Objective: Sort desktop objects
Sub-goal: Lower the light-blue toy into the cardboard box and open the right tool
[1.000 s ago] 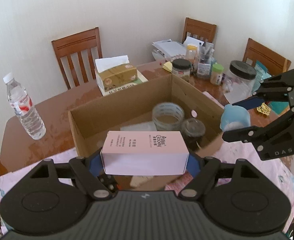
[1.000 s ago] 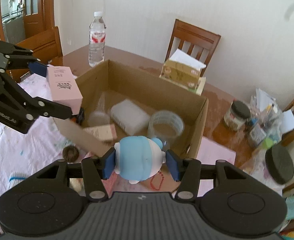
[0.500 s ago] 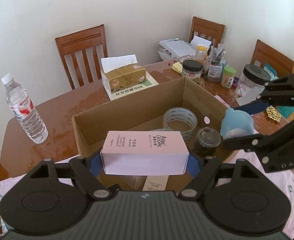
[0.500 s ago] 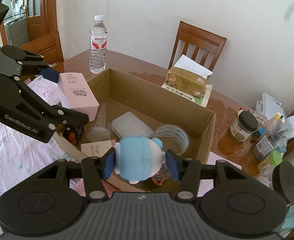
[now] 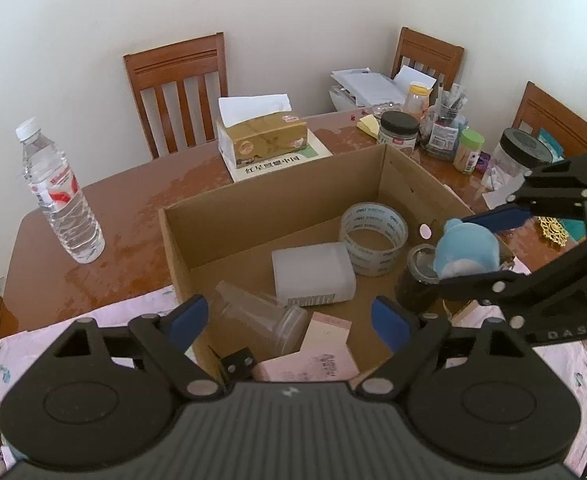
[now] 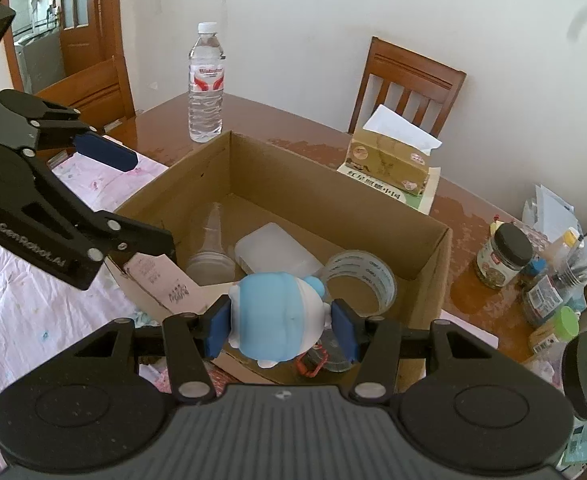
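a brown wooden table (image 5: 141, 196) stands against a pale wall, its top blotchy and shiny, with a pink patterned cloth (image 6: 25, 300) spread over the near part. wooden chairs (image 5: 177, 88) are pulled in along the far side and at the cluttered end. a water bottle (image 5: 59, 196) stands upright near one corner, well apart from the rest. a tissue box (image 5: 261, 142) sits on a green-edged paper just behind the cardboard box (image 5: 277, 204). jars, a pen cup and loose papers (image 5: 437, 120) crowd the other end of the table. through a doorway (image 6: 65, 12) in the right wrist view another room shows.

the cardboard box is open on top, its far wall upright and its near edge touching the cloth. inside lie a roll of clear tape (image 5: 373, 238), a frosted plastic case (image 5: 311, 272), a clear cup on its side (image 5: 253, 316), a dark-lidded jar (image 5: 417, 276) and the pink carton (image 5: 317, 356), which rests tilted at the near wall just under the left gripper (image 5: 289, 316). that gripper's blue pads are spread apart with nothing between them.

the right gripper (image 6: 281, 324) is clamped on a blue and white toy figure (image 6: 277, 320), held above the box's near right corner. the middle of the box floor is bare, and the table between bottle and box is open.
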Demonstrator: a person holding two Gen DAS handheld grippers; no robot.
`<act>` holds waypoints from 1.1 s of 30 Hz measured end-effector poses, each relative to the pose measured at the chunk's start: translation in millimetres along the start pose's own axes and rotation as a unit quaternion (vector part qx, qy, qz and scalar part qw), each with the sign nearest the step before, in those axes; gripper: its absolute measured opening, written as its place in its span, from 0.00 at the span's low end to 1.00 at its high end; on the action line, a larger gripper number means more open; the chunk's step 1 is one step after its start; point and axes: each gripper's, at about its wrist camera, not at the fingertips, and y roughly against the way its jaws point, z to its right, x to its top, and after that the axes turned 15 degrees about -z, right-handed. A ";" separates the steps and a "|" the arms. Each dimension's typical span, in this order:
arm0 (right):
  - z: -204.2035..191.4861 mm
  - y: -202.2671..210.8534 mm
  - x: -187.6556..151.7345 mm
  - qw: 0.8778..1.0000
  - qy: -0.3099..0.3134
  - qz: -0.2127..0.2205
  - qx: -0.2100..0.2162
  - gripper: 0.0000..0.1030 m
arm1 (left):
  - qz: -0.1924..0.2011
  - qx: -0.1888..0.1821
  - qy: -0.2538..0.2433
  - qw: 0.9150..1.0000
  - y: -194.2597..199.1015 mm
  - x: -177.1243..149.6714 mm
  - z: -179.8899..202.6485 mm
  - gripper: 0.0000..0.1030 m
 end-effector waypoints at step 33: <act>-24.5 4.4 -14.8 1.000 0.002 -0.004 -0.003 0.84 | -0.010 -0.018 0.020 1.000 21.4 -77.3 3.3 0.87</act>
